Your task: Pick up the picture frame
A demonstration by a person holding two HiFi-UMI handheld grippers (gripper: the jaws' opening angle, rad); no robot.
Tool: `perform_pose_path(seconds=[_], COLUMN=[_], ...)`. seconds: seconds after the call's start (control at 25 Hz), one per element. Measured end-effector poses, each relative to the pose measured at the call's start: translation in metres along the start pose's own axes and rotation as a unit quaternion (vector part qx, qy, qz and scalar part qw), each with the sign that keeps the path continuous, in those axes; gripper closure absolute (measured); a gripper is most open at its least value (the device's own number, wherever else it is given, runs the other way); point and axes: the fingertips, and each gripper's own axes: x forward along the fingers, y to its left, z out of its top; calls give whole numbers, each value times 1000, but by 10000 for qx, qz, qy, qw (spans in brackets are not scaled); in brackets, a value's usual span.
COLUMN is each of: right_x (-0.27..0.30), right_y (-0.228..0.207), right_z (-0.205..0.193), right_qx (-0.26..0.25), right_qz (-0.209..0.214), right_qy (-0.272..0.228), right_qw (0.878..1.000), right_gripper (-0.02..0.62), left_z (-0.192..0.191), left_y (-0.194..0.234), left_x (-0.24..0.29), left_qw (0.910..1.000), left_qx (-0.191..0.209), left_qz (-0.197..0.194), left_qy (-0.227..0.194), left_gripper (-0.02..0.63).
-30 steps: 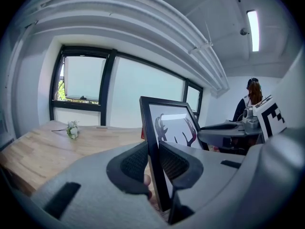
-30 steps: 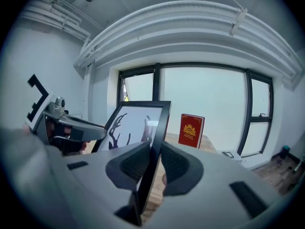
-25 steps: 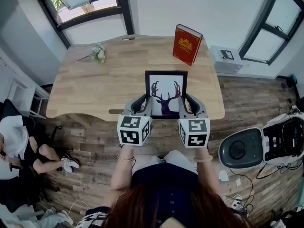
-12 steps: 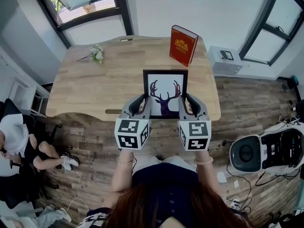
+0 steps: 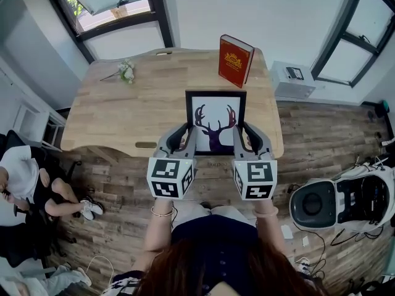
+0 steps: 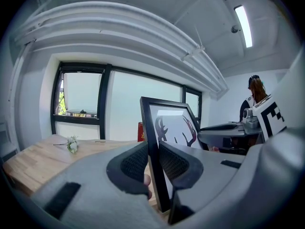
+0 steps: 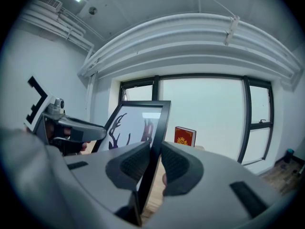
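The picture frame [image 5: 215, 121], black-edged with a deer silhouette on white, is held above the near edge of the wooden table [image 5: 123, 113]. My left gripper [image 5: 185, 132] is shut on its left edge and my right gripper [image 5: 246, 132] on its right edge. In the left gripper view the frame's black edge [image 6: 151, 142] stands upright between the ribbed pads of the left gripper [image 6: 153, 162]. In the right gripper view the frame [image 7: 158, 128] is pinched the same way by the right gripper [image 7: 153, 163]. The frame's lower edge is hidden behind the marker cubes.
A red book [image 5: 235, 60] stands upright at the table's far right, and a small white flower [image 5: 128, 70] lies at the far left. A white cabinet [image 5: 292, 76] and a white machine [image 5: 336, 197] are to the right. A person [image 5: 24, 187] sits on the left.
Both grippers have risen together with the picture frame held between them, and it now hangs a little higher over the table's near edge.
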Motion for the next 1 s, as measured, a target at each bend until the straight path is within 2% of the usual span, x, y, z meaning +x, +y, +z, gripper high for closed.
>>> perform_pose_path(seconds=[1.0], right_x=[-38], right_y=[-8], right_z=[24], right_qx=[-203], right_qz=[53], right_qy=[-353], right_qw=[9992], right_gripper=[517], left_z=[21], left_y=[-29], left_x=[-25], left_qw=[9994], left_qx=[113], left_qz=[120], left_qy=[-319], left_gripper=[522])
